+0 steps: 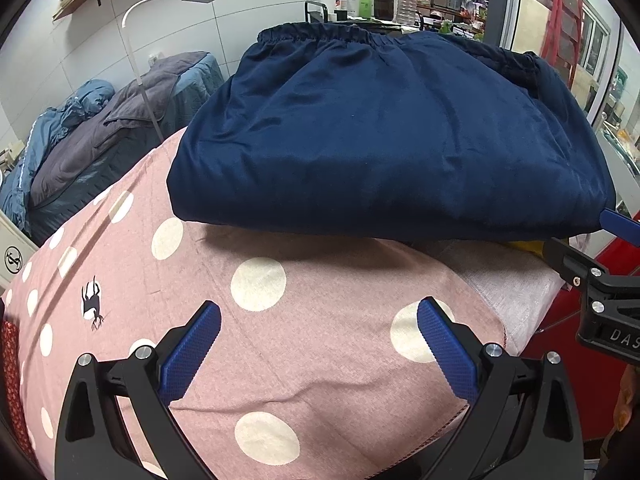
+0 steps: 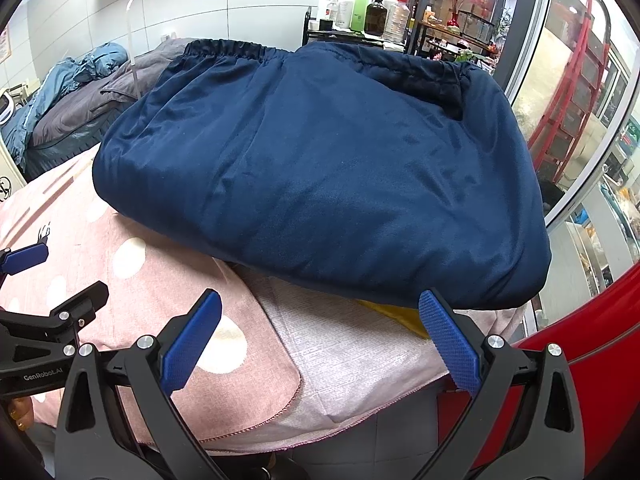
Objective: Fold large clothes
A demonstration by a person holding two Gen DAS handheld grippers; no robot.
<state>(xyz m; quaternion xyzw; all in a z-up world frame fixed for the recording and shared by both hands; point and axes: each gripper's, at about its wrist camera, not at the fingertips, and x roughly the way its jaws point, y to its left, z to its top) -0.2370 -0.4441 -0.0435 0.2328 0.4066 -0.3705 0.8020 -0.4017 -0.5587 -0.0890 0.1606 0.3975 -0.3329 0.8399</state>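
Both claws, left claw (image 1: 318,350) and right claw (image 2: 320,344), gape empty over the pink dotted bedcover (image 1: 280,360) bearing the folded navy garment (image 1: 380,140).

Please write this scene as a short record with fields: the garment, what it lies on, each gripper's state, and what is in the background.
garment: navy garment, folded, elastic waistband on far side
surface: pink polka-dot sheet
under garment: yellow item, partly hidden
left gripper: open, empty, over the sheet
right gripper: open, empty, near the garment's front edge
background: bottles on a rack; bed with grey and blue bedding
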